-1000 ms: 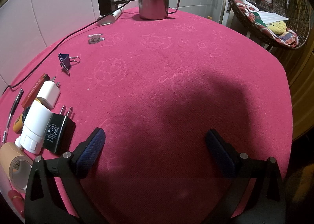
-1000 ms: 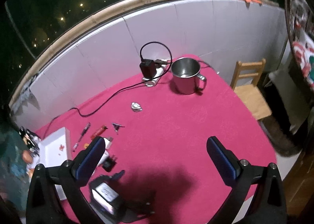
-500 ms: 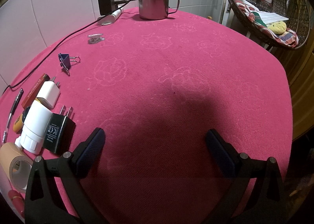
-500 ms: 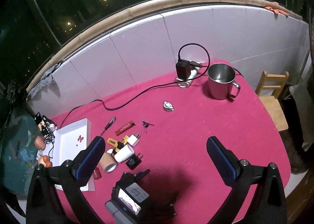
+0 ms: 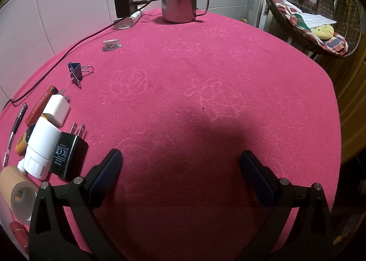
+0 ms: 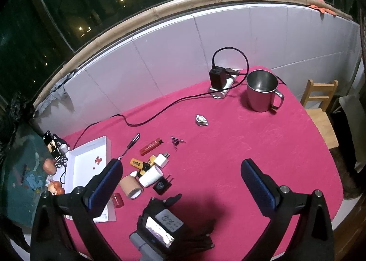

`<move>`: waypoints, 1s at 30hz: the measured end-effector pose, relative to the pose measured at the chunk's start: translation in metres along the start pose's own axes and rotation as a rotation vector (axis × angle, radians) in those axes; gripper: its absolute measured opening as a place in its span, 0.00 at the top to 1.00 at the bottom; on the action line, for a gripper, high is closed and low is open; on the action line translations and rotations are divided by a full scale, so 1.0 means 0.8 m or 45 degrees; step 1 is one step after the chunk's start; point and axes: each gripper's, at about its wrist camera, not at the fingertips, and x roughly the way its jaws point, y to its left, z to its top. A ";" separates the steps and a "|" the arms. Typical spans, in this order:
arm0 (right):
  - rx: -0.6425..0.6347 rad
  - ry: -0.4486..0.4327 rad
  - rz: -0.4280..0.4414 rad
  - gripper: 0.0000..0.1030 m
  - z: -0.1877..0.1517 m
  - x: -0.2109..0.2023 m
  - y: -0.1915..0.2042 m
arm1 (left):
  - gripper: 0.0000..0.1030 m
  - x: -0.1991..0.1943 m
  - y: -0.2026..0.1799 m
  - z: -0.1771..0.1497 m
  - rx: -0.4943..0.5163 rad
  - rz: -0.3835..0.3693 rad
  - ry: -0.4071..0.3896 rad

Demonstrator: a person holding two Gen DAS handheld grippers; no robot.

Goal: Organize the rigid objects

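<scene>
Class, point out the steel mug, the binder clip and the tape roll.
Steel mug (image 5: pixel 177 6), left wrist view, on its side wall.
Binder clip (image 5: pixel 76 70), left wrist view, on its purple body.
Tape roll (image 6: pixel 130 186), right wrist view, on its tan outer side.

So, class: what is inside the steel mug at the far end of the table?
From the right wrist view, the steel mug shows only bare shiny metal inside, nothing in it. The left wrist view sees it side-on, so its inside is hidden there.

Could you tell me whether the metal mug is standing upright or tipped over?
Upright: the metal mug stands on its base, mouth upward, inside looking empty.
</scene>
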 end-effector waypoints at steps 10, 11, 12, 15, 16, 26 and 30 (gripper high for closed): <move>-0.045 0.000 0.026 0.00 -0.008 0.000 0.033 | 0.00 0.000 0.000 0.000 0.000 -0.001 0.007; -0.051 -0.002 0.032 0.00 -0.009 -0.001 0.037 | 0.00 0.000 0.000 0.000 0.000 -0.001 0.007; -0.056 -0.003 0.039 0.00 -0.010 -0.002 0.040 | 0.00 0.000 0.000 0.000 0.000 -0.001 0.007; -0.076 -0.009 0.054 0.00 -0.011 -0.005 0.051 | 0.00 0.000 0.000 0.000 0.000 -0.001 0.007; -0.078 -0.008 0.057 0.00 -0.012 -0.005 0.053 | 0.00 0.001 0.000 0.000 0.000 -0.001 0.007; -0.063 -0.002 0.054 0.00 -0.013 -0.001 0.064 | 0.00 0.000 0.000 0.001 0.000 -0.001 0.007; -0.057 0.013 0.054 0.00 -0.014 0.003 0.067 | 0.00 0.000 0.000 0.001 0.000 -0.001 0.008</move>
